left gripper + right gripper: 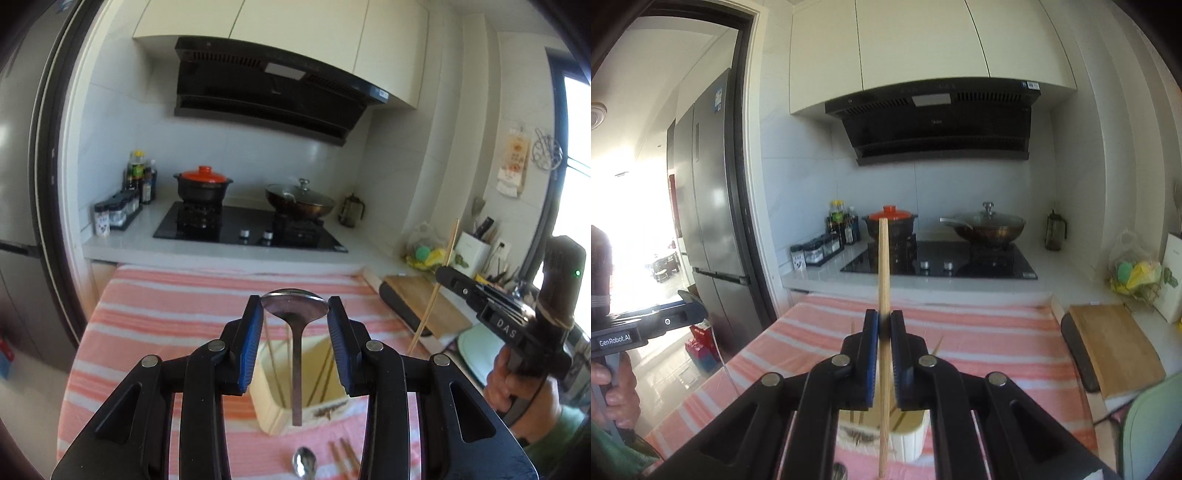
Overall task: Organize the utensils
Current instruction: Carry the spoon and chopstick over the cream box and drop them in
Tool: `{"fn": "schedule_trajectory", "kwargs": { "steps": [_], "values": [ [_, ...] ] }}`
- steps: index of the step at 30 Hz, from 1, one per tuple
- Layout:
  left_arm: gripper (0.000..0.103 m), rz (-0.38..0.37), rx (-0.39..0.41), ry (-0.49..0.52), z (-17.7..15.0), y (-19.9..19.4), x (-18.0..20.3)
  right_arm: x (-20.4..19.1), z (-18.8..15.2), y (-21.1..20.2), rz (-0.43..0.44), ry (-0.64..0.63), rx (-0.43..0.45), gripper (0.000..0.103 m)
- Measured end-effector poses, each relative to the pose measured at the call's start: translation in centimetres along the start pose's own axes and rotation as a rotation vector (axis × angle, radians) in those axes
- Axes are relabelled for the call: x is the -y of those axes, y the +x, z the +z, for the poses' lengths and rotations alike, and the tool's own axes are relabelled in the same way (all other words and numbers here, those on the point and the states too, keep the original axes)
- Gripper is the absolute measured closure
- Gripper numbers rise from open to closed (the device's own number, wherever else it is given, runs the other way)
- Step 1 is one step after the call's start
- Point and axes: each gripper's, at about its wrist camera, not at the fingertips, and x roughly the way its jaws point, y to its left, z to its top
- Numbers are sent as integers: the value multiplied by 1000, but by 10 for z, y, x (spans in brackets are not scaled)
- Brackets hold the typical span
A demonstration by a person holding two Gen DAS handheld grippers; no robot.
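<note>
I am seeing a pink-and-white striped cloth (177, 295) covering the table across the lower frame. A cream utensil holder (275, 415), a spoon (304, 461) and chopsticks (345, 456) are lying on it at bottom center.

My left gripper (295, 308) has a black frame with blue pads on its fingers (251, 345); the spoon (295, 314) between them is bare silver metal. My right gripper (884, 326) carries the same black and blue; its chopstick (884, 280) is pale tan wood. The cloth (177, 295) on the table shows salmon-pink and white stripes. The holder (275, 406) is cream. A second spoon (304, 461) is silver, the loose chopsticks (345, 454) brown. The pot lid (201, 174) is red-orange.
</note>
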Motion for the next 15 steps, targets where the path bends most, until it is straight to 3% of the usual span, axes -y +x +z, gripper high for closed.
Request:
{"fn": "schedule_trajectory", "kwargs": {
  "steps": [3, 6, 15],
  "values": [
    [67, 22, -25, -12, 5, 40, -1, 1, 6, 33, 2, 3, 34, 96],
    [67, 36, -96, -11, -5, 81, -4, 3, -7, 69, 15, 14, 8, 96],
    [66, 80, -345, -38, -63, 164, -23, 23, -91, 166, 98, 136, -356, 95]
  ]
}}
